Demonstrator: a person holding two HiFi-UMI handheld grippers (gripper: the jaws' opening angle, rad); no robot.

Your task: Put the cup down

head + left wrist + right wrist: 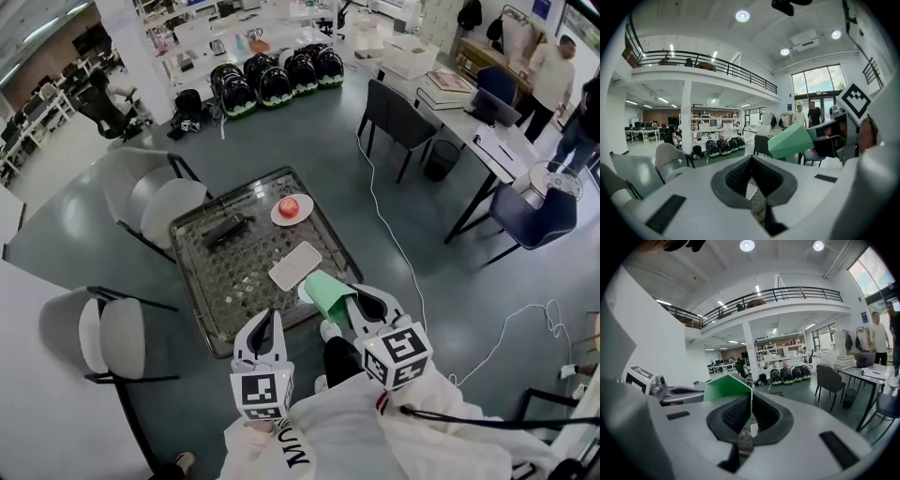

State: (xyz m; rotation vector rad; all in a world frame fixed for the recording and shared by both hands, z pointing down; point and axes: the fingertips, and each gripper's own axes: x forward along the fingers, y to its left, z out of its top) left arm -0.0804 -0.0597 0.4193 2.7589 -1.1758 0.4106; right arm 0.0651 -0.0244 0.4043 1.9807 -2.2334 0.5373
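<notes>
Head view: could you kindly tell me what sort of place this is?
Probably an open-plan office or lab: long desks with a laptop, chairs pulled up beside them, and a railed mezzanine overlooking the floor.

Only print you can read is the dark lettering on your white sleeve (pixel 295 453) at the bottom of the head view, roughly "NUM", upside down and partly cut off; other print is too small.
</notes>
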